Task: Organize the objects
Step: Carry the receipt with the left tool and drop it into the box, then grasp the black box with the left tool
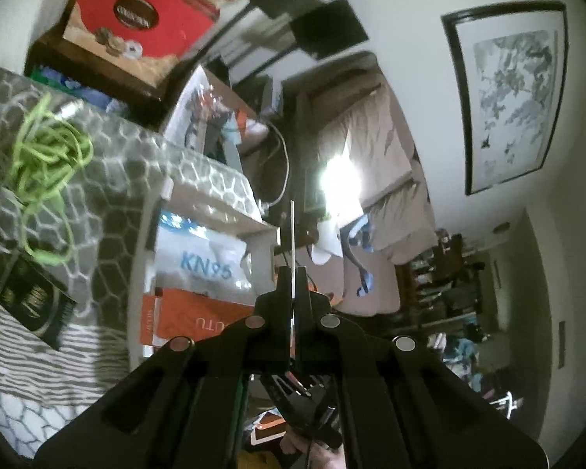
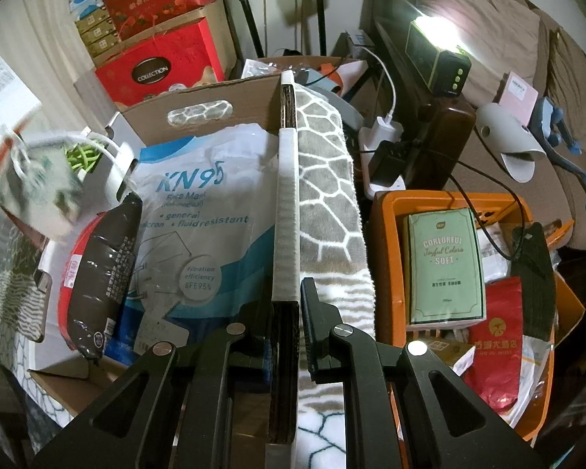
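right hand-held gripper (image 2: 287, 293) pinching the cardboard box (image 2: 215, 97) wall; left hand-held gripper (image 1: 292, 273) pressed together on a thin white edge-on strip (image 1: 292, 234); cluttered room, blurred.

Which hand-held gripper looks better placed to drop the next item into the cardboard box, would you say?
Left, probably: the left hand-held gripper pinches a thin flat item, while the right hand-held gripper clamps the box wall.
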The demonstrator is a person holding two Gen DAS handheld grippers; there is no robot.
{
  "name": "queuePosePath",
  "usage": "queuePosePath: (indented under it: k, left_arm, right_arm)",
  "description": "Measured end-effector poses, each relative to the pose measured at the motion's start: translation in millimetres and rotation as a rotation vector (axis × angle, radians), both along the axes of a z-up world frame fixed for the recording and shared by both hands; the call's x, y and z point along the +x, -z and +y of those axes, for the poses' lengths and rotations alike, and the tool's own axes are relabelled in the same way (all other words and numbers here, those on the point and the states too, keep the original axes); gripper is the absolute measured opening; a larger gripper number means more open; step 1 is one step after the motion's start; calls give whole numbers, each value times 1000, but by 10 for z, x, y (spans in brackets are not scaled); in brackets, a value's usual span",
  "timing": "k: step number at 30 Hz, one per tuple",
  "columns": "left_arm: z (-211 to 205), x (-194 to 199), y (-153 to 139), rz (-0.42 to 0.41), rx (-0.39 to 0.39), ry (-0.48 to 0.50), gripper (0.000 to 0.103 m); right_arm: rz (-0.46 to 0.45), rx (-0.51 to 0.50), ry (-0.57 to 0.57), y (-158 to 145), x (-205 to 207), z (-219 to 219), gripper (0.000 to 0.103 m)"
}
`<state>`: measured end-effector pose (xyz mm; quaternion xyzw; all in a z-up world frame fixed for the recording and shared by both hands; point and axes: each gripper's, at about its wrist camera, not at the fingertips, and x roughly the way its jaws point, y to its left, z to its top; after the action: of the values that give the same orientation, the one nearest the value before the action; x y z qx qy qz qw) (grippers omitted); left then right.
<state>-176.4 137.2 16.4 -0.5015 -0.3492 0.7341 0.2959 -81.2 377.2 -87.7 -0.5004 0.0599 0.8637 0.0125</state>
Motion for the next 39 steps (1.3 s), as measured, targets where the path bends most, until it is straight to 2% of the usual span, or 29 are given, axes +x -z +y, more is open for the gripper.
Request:
queuePosePath:
  k: [8,20,24,26,28,30,34,39]
  left_arm:
    - [386,-1,455,-95,-13,79,1]
    - [836,-55,778,-143,-219,262,1]
    - [953,-37,791,-115,-283,325,2]
    - [945,-20,760,-107,-272,337,14]
    - [889,8,688,-81,-278,317,47]
    - [810,-2,609,-55,-291,290,55]
    - [625,39,430,-12,-316,253,60]
    - [415,96,200,72,-442,187,65]
  right_arm:
    - [0,1,-1,0,0,-4,12]
    - [0,2,-1,-5,-1,-6,12]
    - [-4,1,-2,-6,-1,-17,12]
    - [-6,-1,-3,-16,-7,-19,12]
    - [-7,-1,-3,-32,-7,-18,12]
    - [-7,0,-3,-36,-6,-23,12]
    - [-7,-1,-3,-32,-5,-19,12]
    - [-8,0,-3,-36,-5,-22,12]
